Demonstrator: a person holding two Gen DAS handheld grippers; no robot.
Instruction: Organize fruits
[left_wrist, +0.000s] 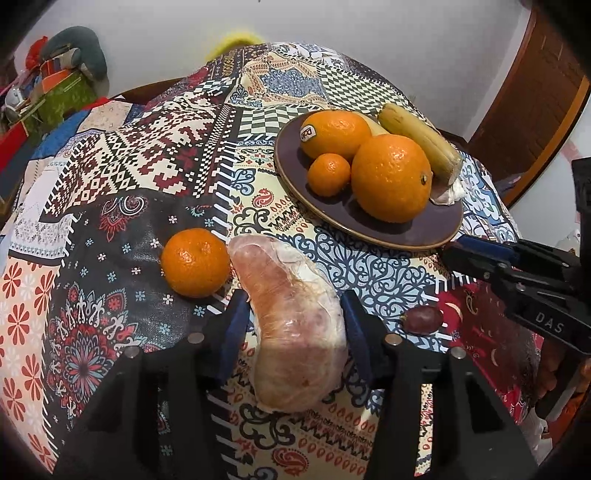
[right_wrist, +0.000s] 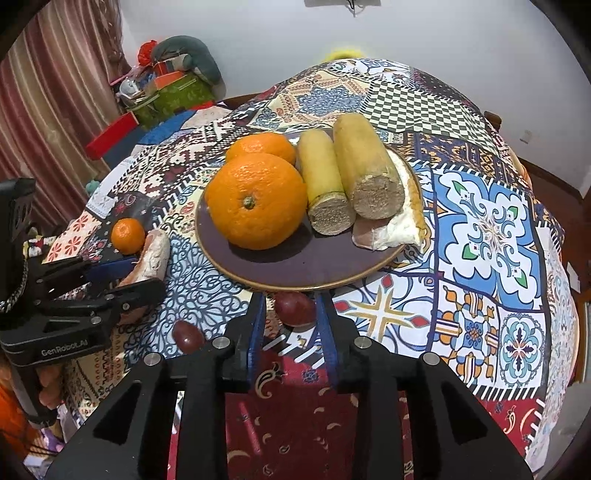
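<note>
In the left wrist view, a dark plate (left_wrist: 424, 229) with a tan rim sits on the patchwork tablecloth (left_wrist: 147, 155) toward the right. On it lie a large orange (left_wrist: 391, 177), a second orange (left_wrist: 334, 133) bearing a sticker, a small mandarin (left_wrist: 328, 173) in front of them, and a yellowish cut stalk (left_wrist: 421, 138) along the far edge. A white-and-pink scrap beyond the large orange is mostly hidden. Off the plate, a loose mandarin (left_wrist: 195, 262) rests on the cloth, touching or just beside a pomelo segment (left_wrist: 295, 325). The left gripper (left_wrist: 293, 321) has its blue-padded fingers on either side of that segment, pressing its flanks, so it is clamped on it. A dark grape (left_wrist: 423, 317) lies just right of the fingers. The right gripper (left_wrist: 480, 254) enters from the right, near the plate rim; its fingertip gap cannot be made out here.

In the right wrist view, the plate (right_wrist: 295, 269) holds the large orange (right_wrist: 256, 201), the second orange (right_wrist: 262, 146) half hidden behind it, two cut stalks (right_wrist: 327, 184) side by side, and a pale pomelo piece (right_wrist: 391, 229) at the right edge. The small mandarin is hidden. The right gripper (right_wrist: 293, 306) straddles a dark red grape (right_wrist: 295, 308) just in front of the plate rim, its fingers closed against it. Another grape (right_wrist: 188, 336) lies to the left. The left gripper (right_wrist: 125, 273) shows at the left with the pomelo segment (right_wrist: 153, 254) between its fingers, the loose mandarin (right_wrist: 128, 230) just behind.
</note>
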